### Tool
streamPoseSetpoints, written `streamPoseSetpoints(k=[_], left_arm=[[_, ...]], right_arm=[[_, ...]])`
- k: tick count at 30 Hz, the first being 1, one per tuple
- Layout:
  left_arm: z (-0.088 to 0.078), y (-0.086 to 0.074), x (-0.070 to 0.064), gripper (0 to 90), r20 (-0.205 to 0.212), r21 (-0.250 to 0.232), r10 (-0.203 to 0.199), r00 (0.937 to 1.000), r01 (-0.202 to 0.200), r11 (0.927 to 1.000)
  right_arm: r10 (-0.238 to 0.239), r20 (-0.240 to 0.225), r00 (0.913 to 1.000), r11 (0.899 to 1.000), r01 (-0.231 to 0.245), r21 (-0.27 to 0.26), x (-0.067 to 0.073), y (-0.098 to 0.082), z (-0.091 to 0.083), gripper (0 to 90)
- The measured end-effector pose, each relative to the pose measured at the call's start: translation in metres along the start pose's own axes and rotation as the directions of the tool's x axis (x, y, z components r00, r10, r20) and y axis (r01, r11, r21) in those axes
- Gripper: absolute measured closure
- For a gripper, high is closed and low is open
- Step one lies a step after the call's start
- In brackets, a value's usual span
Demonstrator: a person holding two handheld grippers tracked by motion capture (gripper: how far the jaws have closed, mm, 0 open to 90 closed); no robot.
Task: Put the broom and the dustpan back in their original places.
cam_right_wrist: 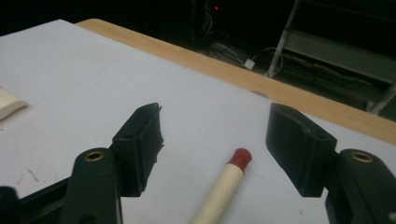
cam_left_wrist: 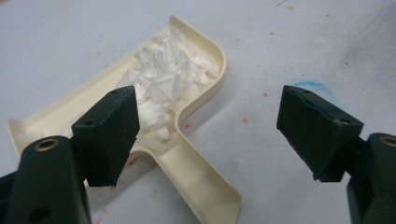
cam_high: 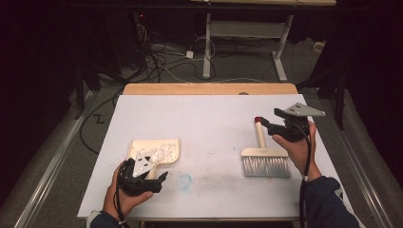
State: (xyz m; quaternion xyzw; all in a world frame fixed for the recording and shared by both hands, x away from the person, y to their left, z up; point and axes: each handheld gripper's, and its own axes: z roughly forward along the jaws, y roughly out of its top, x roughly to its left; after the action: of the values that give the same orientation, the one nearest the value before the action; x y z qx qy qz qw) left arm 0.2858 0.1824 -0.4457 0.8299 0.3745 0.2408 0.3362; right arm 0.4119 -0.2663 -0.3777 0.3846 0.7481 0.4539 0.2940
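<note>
In the high view, the left gripper sits at about 7 o'clock on the white sheet-covered table, held in the person's left hand, with its black jaws spread and nothing between them. Just beyond it, toward 11 o'clock from the gripper, lies the cream plastic dustpan, its handle pointing back at the gripper; a heap of white crumpled scraps fills the pan's closed end. The right gripper, in the right hand, hovers at about 3 o'clock on the table, over the red-tipped end of the cream wooden hand brush. The brush lies flat with its grey bristles toward 6 o'clock and its handle toward 12.

In the left gripper view, the jaws stand wide apart and touch nothing. The dustpan lies between and beyond them, its handle running to 5 o'clock and ending just below the gap, clear of both pads. The white scraps are piled against the pan's curved back wall at 12 o'clock, and the left jaw partly covers the pan's open mouth. A faint blue smudge marks the table at 2 o'clock.

In the right gripper view, the jaws are spread, holding nothing. The brush handle rises from 6 o'clock into the gap, and its red tip lies between the pads, touching neither. The table's bare wooden edge crosses at 1 o'clock.
</note>
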Motion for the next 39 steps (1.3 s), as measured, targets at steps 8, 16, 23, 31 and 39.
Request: streamPoseSetpoints(k=[8, 16, 23, 31, 39], left_arm=[[0.003, -0.002, -0.008, 20.5, -0.024, -0.017, 0.089, 0.9957, -0.09, 0.9958], [0.0, -0.004, -0.013, 18.4, -0.011, -0.078, 0.1, 0.9949, -0.1, 0.9919], [-0.003, -0.007, -0.018, 18.3, -0.01, -0.129, 0.144, 0.9895, -0.144, 0.981], [-0.002, -0.012, -0.023, 18.3, -0.02, -0.135, 0.142, 0.9896, -0.144, 0.9804], [-0.003, -0.014, -0.026, 17.4, -0.013, -0.138, 0.152, 0.9883, -0.152, 0.9787]], right_arm=[[-0.074, -0.04, 0.9964, 0.995, 0.072, -0.062, 0.018, 0.002, -0.025, 24.8], [-0.152, -0.044, 0.9873, 0.982, 0.146, -0.12, 0.041, -0.005, -0.047, 18.5], [-0.165, -0.031, 0.9858, 0.972, 0.157, -0.173, 0.052, -0.03, -0.068, 19.2], [-0.18, -0.019, 0.9836, 0.969, 0.174, -0.173, 0.059, -0.069, -0.084, 19.0], [-0.227, -0.027, 0.9735, 0.97, 0.223, -0.099, 0.068, -0.095, -0.09, 17.7]])
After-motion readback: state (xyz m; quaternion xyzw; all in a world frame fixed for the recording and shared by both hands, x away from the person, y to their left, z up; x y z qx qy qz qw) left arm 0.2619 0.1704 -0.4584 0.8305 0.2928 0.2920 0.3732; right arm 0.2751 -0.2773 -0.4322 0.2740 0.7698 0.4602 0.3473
